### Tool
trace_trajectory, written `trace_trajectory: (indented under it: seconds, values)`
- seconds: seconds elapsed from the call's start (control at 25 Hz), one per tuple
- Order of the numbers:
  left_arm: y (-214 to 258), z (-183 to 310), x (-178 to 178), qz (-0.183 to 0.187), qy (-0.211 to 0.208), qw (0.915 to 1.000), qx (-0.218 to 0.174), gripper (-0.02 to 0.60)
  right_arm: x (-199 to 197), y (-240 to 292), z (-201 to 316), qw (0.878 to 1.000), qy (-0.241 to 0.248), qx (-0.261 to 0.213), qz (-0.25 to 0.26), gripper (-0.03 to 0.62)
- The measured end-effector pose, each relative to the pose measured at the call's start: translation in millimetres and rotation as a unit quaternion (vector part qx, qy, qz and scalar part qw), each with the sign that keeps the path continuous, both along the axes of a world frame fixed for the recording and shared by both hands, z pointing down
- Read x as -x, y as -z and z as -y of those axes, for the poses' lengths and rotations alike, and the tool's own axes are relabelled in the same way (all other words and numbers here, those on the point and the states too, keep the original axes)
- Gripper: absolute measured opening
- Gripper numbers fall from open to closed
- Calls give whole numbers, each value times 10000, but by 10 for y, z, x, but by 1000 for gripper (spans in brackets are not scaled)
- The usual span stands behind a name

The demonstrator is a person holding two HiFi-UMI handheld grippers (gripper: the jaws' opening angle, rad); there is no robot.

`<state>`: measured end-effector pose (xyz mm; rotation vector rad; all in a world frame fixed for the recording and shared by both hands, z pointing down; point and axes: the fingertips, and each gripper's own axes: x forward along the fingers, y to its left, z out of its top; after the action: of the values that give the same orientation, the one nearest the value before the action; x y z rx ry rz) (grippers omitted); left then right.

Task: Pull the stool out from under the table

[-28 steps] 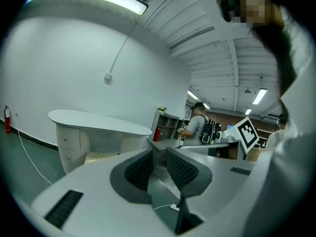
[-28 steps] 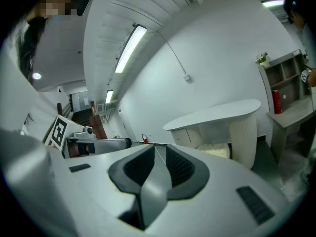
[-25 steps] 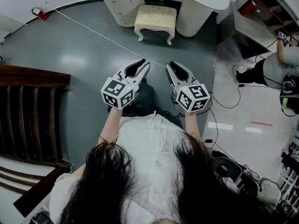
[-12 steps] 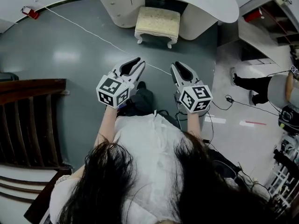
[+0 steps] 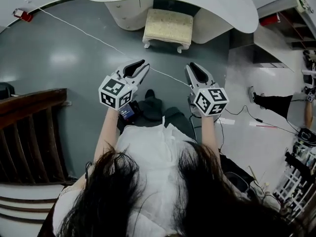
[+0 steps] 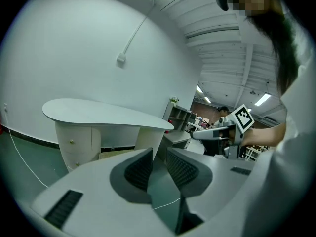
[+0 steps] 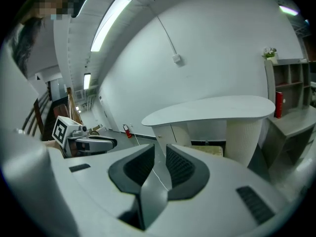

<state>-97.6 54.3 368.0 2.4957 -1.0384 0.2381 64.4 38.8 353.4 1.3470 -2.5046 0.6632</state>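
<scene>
The stool has a cream cushion and white curved legs. It stands on the grey floor with its back half under the white curved table. My left gripper and right gripper are held side by side in front of the person, short of the stool and pointing at it. Both are shut with nothing between their jaws. In the right gripper view the stool shows under the table, just beyond my right gripper. The left gripper view shows my left gripper and the table.
A dark wooden railing stands at the left. A white cable runs across the floor towards the stool, and a red object lies by the wall. Shelving, floor cables and another person are at the right.
The person has stepped forward and both grippers have moved towards the stool. The table and stool now lie nearer in the head view. Both grippers stay shut.
</scene>
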Motion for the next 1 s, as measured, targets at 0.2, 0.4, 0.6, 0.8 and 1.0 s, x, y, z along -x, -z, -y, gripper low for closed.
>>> trace_trajectory:
  seconds: [0.2, 0.4, 0.6, 0.8, 1.0]
  values:
    - [-307, 378, 211, 261, -49, 9996, 109, 98, -13, -187, 187, 9995, 89, 101, -288, 83]
    - [-704, 728, 255, 408, -37, 9987, 307, 98, -186, -628, 431, 9984, -8, 368, -432, 83]
    - [-1230, 1139, 205, 569, -23, 9971, 497, 98, -397, -1193, 824, 9974, -111, 570, -430, 83]
    - [-1882, 1455, 230, 936, -53, 9926, 772, 100, -523, -1943, 1200, 9947, 97, 885, -508, 84]
    - [-2542, 1693, 178, 1399, -317, 9840, 1058, 103, -771, -2681, 1530, 9899, 115, 1311, -518, 84]
